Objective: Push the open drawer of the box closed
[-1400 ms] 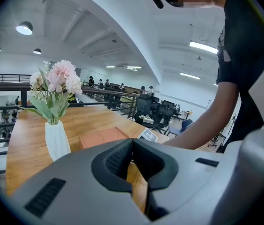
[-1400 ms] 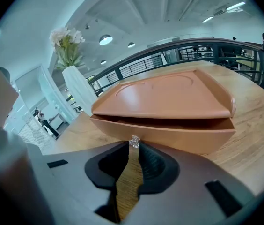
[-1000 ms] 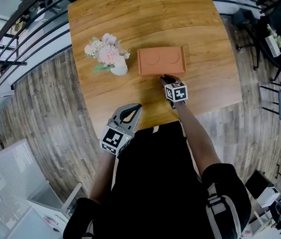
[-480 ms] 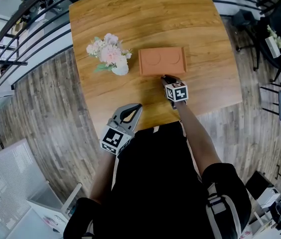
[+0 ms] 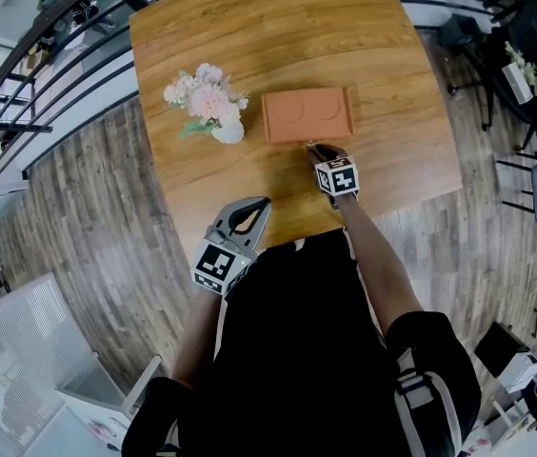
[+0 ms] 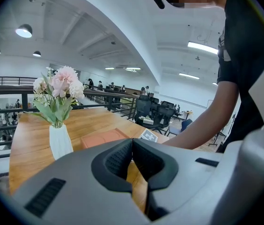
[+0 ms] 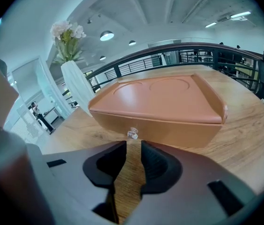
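An orange-brown box (image 5: 308,115) lies on the wooden table (image 5: 249,27). In the right gripper view its drawer front (image 7: 169,128) looks flush with the box, and a small clear knob (image 7: 132,134) sticks out of it. My right gripper (image 5: 312,149) points at that front, its tips (image 7: 133,143) just short of the knob. Its jaws are opening, with a narrow gap and nothing between them. My left gripper (image 5: 265,201) hangs back at the table's near edge, its jaws (image 6: 132,140) shut and empty.
A white vase of pink flowers (image 5: 207,103) stands left of the box, close to its left end (image 7: 78,93). The table's near edge runs just behind my grippers. Black railings (image 5: 49,55) and office chairs (image 5: 497,55) surround the table on the wood floor.
Nothing has visibly moved in the head view. The right gripper stays at the box's front and the left one stays at the table's edge.
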Available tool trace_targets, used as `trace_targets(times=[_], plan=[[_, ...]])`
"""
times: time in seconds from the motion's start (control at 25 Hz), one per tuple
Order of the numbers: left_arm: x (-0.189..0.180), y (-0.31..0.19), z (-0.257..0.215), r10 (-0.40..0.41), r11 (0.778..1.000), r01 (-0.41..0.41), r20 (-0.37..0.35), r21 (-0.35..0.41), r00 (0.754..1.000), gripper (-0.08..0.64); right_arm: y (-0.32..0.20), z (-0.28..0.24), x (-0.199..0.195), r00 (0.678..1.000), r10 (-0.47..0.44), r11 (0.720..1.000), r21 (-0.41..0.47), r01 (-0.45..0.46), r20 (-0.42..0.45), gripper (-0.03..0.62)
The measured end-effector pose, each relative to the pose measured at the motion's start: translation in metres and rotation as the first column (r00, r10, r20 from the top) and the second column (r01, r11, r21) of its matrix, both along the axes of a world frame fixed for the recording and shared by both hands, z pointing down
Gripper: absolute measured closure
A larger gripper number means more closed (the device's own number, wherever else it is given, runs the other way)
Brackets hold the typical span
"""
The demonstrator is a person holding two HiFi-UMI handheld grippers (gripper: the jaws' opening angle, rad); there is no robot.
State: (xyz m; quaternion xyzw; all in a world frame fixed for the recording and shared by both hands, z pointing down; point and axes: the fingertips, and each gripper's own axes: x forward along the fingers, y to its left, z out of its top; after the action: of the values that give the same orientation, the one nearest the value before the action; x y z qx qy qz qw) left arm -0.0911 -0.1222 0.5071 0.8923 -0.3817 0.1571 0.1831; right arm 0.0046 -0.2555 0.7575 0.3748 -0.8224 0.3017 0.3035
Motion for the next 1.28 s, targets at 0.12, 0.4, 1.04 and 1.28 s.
trace_targets(times=[0.12, 0.4, 1.04, 1.28], plan=[[0.005, 0.003, -0.002, 0.015, 1.0, -0.015, -0.003, 0.012, 1.0, 0.537, 0.007, -0.003, 0.007, 1.0, 0.003, 1.0, 0.014, -0.003, -0.013, 0.479], [0.013, 0.018, -0.01, 0.043, 0.999, -0.043, -0.01, 0.034, 0.999, 0.537, 0.025, -0.025, 0.018, 1.0, 0.024, 0.997, 0.071, -0.026, 0.02, 0.575], [0.006, 0.059, -0.016, 0.1, 0.993, -0.099, -0.021, 0.065, 0.995, 0.537, 0.074, -0.089, 0.028, 0.998, 0.047, 0.977, 0.205, -0.056, 0.051, 0.575], [-0.006, 0.07, -0.017, 0.108, 0.991, -0.106, -0.027, 0.078, 0.994, 0.537, 0.102, -0.106, 0.025, 0.997, 0.054, 0.972, 0.227, -0.065, 0.052, 0.577]])
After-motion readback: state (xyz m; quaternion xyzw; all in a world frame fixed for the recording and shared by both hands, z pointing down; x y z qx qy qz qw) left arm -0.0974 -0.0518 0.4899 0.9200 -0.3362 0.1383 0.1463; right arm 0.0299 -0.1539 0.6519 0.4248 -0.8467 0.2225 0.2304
